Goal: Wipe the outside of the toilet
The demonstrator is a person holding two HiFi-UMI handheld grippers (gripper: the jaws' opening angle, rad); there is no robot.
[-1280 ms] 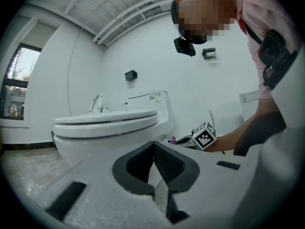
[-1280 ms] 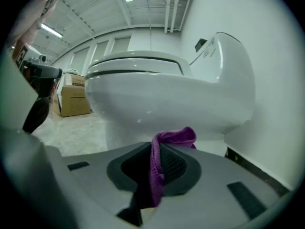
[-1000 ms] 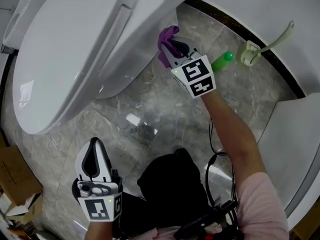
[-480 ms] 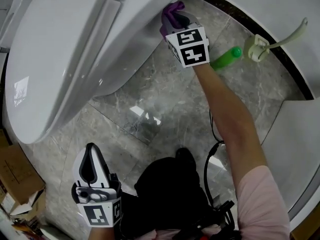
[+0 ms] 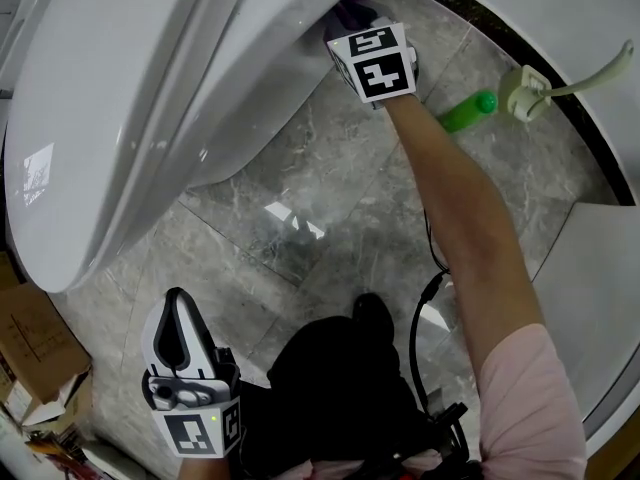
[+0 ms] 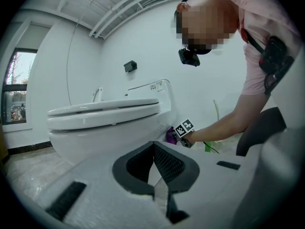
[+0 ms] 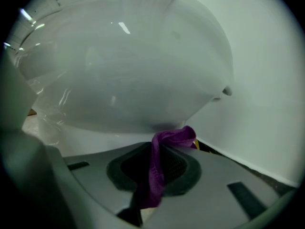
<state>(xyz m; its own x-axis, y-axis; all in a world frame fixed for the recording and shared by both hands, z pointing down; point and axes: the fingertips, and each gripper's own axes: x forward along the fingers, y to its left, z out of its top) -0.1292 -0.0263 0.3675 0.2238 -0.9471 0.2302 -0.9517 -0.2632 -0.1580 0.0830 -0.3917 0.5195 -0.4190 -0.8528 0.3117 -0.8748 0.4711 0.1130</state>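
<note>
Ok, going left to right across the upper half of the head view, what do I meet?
Toilet → right gripper, jaws shut on the purple cloth → green bottle → white brush holder.

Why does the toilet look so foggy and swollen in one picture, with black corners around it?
Right gripper view: the glossy white toilet bowl sits very near the lens, so it is soft-focused and streaked with ceiling-light glare; the purple cloth is sharper. Both gripper views: the wide-angle lens bulges shapes and leaves black corners. Head view: sharp, little distortion.
</note>
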